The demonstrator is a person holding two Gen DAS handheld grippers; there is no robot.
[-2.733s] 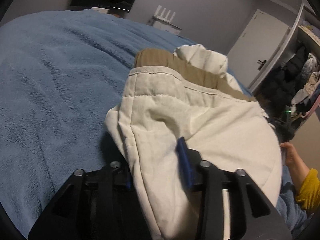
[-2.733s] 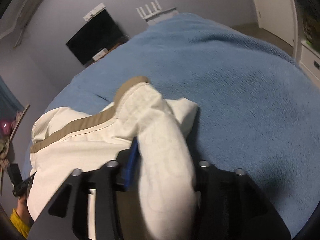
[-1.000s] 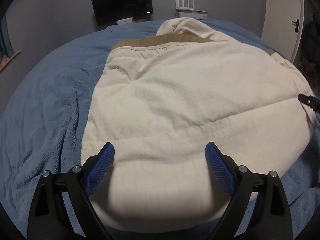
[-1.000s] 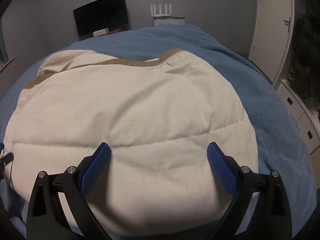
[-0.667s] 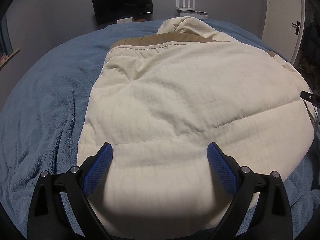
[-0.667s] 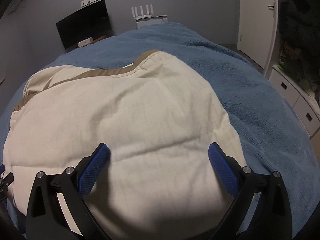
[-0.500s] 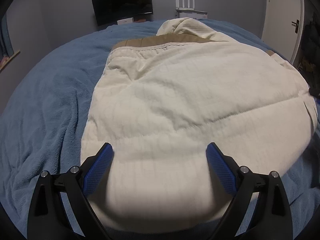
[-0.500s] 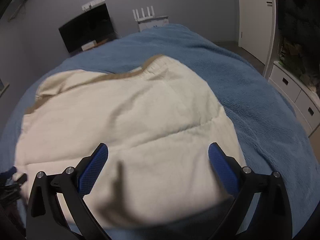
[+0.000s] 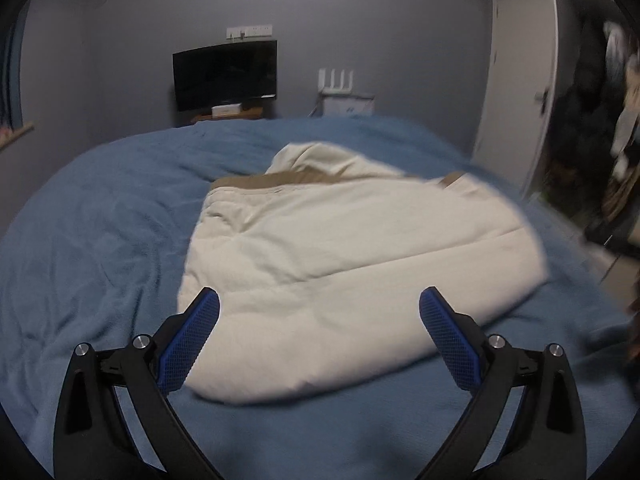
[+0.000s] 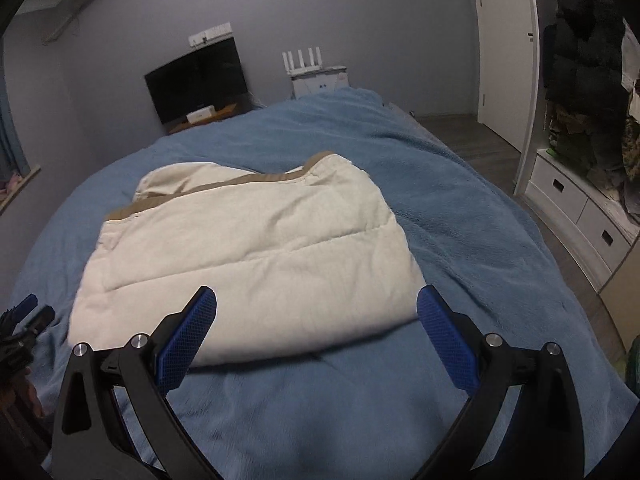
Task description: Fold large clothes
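A cream padded jacket [image 9: 352, 264] with a tan trim lies folded into a rough rectangle on the blue bed [image 9: 100, 248]. It also shows in the right wrist view [image 10: 248, 256]. My left gripper [image 9: 320, 320] is open and empty, held above the jacket's near edge, apart from it. My right gripper [image 10: 316, 320] is open and empty, above the near edge too. The left gripper's tip [image 10: 24, 312] shows at the left edge of the right wrist view.
The blue blanket [image 10: 460, 216] covers the whole bed. A dark TV [image 10: 198, 80] and a white router [image 10: 308, 60] stand at the far wall. A white door [image 9: 516, 92], drawers [image 10: 576, 208] and hanging clothes [image 10: 588, 64] are on the right.
Both grippers let go of the jacket, which now lies flat and folded. Both have since pulled back and up, so the jacket looks smaller and farther away.
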